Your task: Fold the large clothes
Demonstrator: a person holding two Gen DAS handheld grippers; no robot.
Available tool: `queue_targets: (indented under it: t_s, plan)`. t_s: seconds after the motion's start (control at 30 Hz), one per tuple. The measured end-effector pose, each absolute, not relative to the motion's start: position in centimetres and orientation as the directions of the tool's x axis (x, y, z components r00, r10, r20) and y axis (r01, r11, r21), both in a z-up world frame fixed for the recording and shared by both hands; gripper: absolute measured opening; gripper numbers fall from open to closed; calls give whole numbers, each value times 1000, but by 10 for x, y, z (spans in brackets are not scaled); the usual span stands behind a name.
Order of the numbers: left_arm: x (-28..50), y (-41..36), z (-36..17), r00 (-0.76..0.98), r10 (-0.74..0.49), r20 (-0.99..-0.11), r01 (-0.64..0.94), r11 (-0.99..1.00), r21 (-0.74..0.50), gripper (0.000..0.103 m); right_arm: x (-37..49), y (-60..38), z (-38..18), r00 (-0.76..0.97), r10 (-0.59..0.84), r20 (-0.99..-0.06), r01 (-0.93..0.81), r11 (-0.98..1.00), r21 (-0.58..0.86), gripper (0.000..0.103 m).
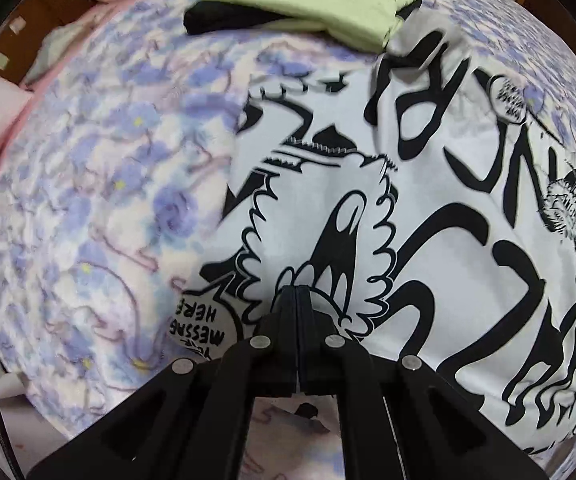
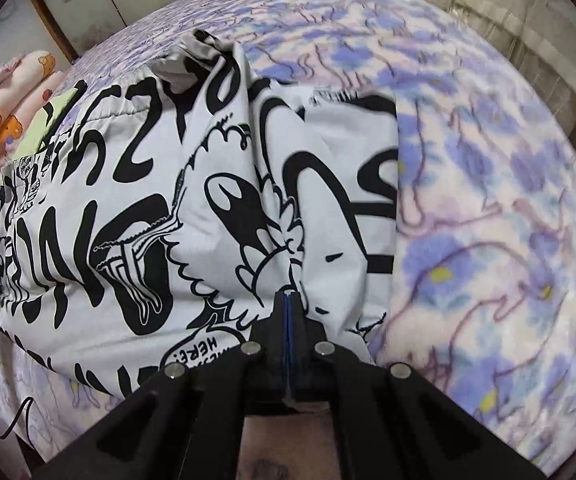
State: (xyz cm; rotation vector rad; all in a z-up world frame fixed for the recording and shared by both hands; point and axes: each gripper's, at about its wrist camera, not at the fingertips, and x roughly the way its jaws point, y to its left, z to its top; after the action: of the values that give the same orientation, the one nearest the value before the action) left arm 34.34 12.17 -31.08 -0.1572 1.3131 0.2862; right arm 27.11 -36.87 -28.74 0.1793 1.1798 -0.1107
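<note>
A large white garment (image 1: 428, 208) with bold black cartoon print lies spread on the bed. My left gripper (image 1: 296, 289) is shut at the garment's near edge, and the cloth bulges up toward its tips. In the right wrist view the same garment (image 2: 136, 184) shows a raised ridge of cloth that runs straight down into my right gripper (image 2: 288, 293), which is shut on it. Its right side ends in a straight folded edge (image 2: 396, 184). Neither gripper shows clearly in the other's view.
A blue-and-white floral blanket (image 1: 100, 200) covers the bed. A folded light-green and black garment (image 1: 308, 0) lies at the far end. A pink bear-print blanket (image 2: 4, 112) is bunched at the far left. A wooden bed frame (image 1: 28, 40) borders the left side.
</note>
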Motion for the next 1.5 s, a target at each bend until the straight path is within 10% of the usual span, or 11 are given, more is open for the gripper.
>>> queue_targets:
  t_s: [0.6, 0.87, 1.5]
  plan:
    - [406, -40, -276, 223, -336, -915, 97, 942, -322, 3, 362, -175, -264, 459, 385, -801, -198, 923, 330, 0]
    - [447, -5, -325, 218, -318, -923, -77, 937, -341, 3, 405, -211, -298, 455, 318, -832, -188, 947, 259, 0]
    - [489, 46, -328, 305, 46, -951, 13, 999, 53, 2, 412, -379, -304, 484, 56, -873, 101, 988, 119, 0]
